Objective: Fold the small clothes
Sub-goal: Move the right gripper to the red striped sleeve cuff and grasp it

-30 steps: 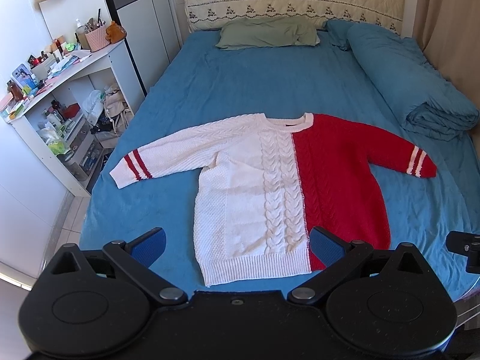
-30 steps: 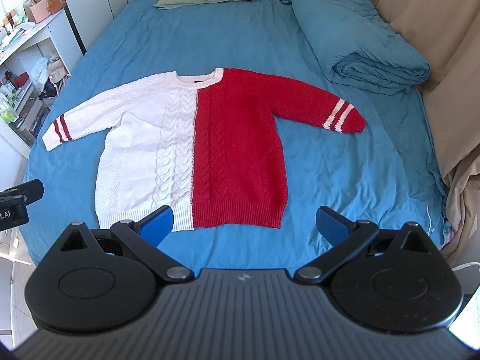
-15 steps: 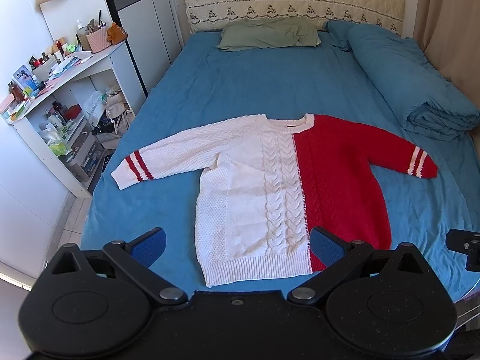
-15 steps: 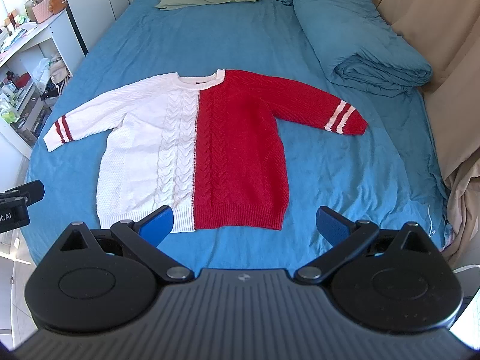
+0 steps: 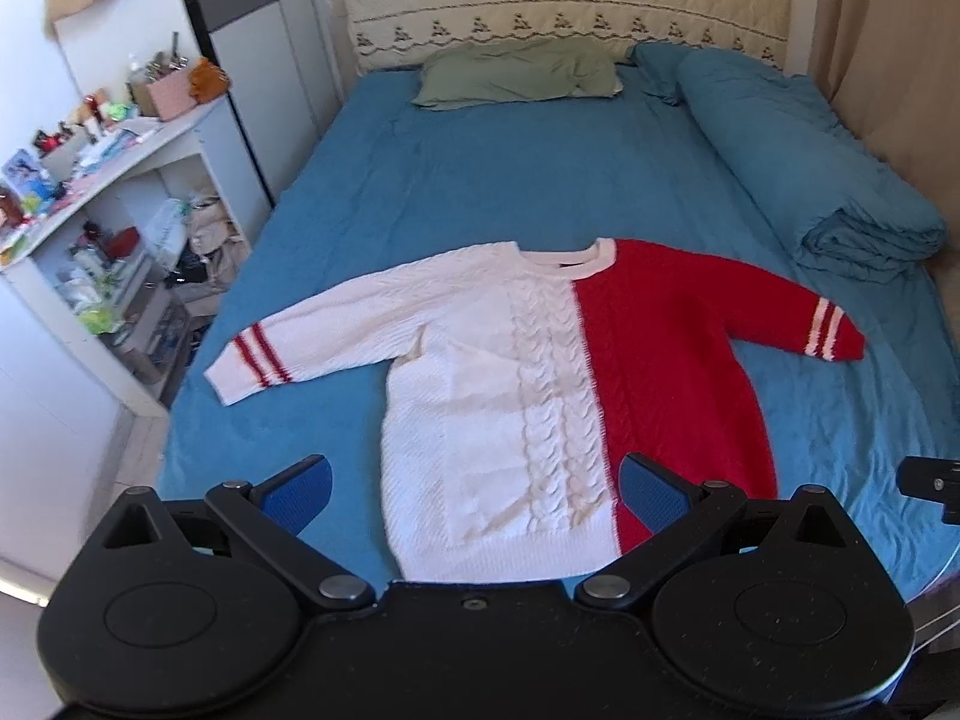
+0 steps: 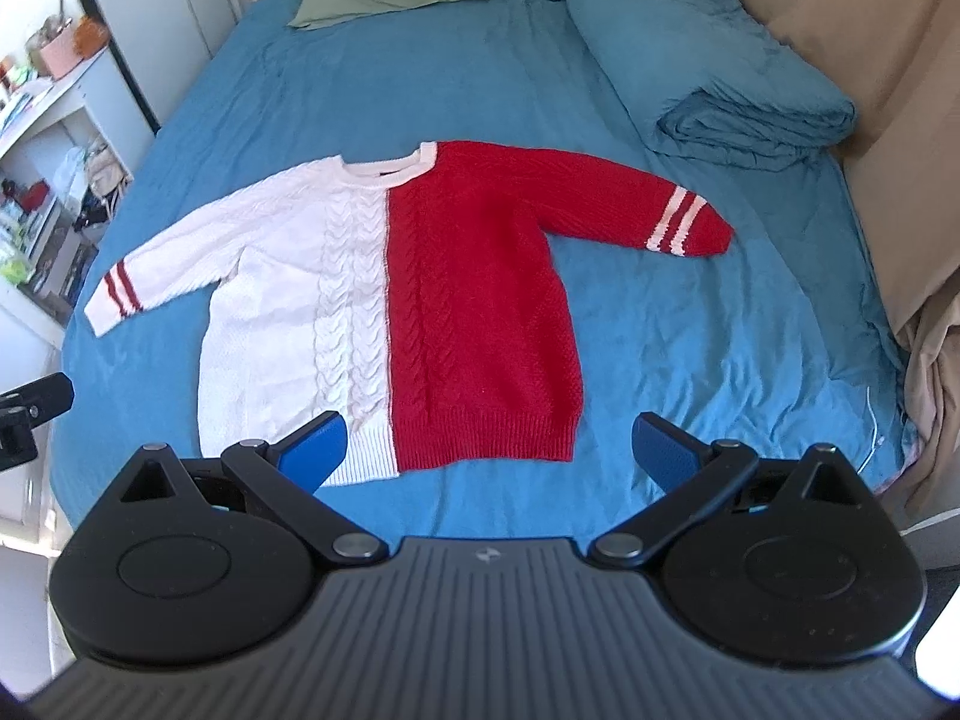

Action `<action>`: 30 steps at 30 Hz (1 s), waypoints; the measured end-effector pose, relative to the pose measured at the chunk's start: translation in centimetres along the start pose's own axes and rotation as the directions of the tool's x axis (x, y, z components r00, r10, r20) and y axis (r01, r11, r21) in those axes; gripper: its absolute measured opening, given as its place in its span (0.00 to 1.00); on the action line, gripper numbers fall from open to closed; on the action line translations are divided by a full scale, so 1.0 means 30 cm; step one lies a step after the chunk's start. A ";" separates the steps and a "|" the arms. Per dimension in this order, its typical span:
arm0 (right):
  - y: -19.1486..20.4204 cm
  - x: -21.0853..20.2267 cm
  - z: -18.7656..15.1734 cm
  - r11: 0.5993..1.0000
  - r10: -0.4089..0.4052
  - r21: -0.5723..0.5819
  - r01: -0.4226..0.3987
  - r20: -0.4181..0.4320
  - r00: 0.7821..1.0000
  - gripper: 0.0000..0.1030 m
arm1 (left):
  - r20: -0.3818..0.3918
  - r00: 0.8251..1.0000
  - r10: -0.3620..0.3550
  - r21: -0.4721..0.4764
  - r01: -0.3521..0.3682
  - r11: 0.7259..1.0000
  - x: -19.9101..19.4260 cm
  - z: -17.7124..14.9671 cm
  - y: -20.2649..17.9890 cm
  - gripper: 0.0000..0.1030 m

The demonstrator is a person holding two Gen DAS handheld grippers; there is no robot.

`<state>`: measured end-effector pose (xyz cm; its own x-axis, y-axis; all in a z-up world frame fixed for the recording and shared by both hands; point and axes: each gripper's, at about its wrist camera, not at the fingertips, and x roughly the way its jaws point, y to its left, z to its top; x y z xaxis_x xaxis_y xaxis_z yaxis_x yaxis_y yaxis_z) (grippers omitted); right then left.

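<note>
A knit sweater (image 5: 540,384), white on its left half and red on its right, lies flat and face up on the blue bed, sleeves spread; it also shows in the right wrist view (image 6: 384,300). My left gripper (image 5: 477,489) is open and empty, held above the white hem. My right gripper (image 6: 489,450) is open and empty, held above the red hem. Neither touches the sweater.
A rolled blue duvet (image 5: 810,168) lies along the bed's right side and a green pillow (image 5: 516,72) at the headboard. A cluttered white shelf unit (image 5: 90,228) stands left of the bed. A beige curtain (image 6: 900,120) hangs at the right.
Both grippers have moved slightly forward and lower toward the sweater's hem. The sweater has not moved and both grippers stay open.
</note>
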<state>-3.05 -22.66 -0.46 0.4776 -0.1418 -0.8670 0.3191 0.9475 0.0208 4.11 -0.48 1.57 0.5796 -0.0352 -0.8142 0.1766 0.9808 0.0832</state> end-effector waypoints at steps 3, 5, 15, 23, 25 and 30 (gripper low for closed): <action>-0.058 0.036 0.047 0.997 0.003 0.079 -0.004 0.019 1.000 1.00 | -0.001 0.999 -0.042 -0.005 0.042 0.999 0.082 0.067 -0.006 1.00; -0.110 0.072 0.085 0.992 -0.005 0.122 0.001 0.033 0.999 1.00 | 0.001 0.999 -0.039 0.003 0.039 0.999 0.152 0.121 -0.035 1.00; -0.469 0.564 0.327 0.962 -0.056 0.270 0.043 0.042 0.998 1.00 | -0.055 0.996 -0.073 -0.003 0.073 0.997 0.650 0.337 -0.302 1.00; -0.788 1.112 0.435 0.926 -0.115 0.364 0.100 0.020 0.993 1.00 | -0.126 0.987 -0.104 -0.032 0.100 0.994 1.182 0.452 -0.572 1.00; -0.851 1.224 0.451 0.914 -0.127 0.390 0.107 0.026 0.992 1.00 | -0.136 0.986 -0.102 -0.044 0.096 0.994 1.290 0.479 -0.630 1.00; -1.001 1.483 0.475 0.880 -0.152 0.459 0.124 0.025 0.988 1.00 | -0.140 0.984 -0.110 -0.061 0.102 0.993 1.524 0.539 -0.733 1.00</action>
<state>20.27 -61.51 -32.55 0.4440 -0.2914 -0.8473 0.7154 0.6846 0.1395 39.59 -26.76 -28.21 0.4397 -0.1157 -0.8906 0.1860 0.9819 -0.0357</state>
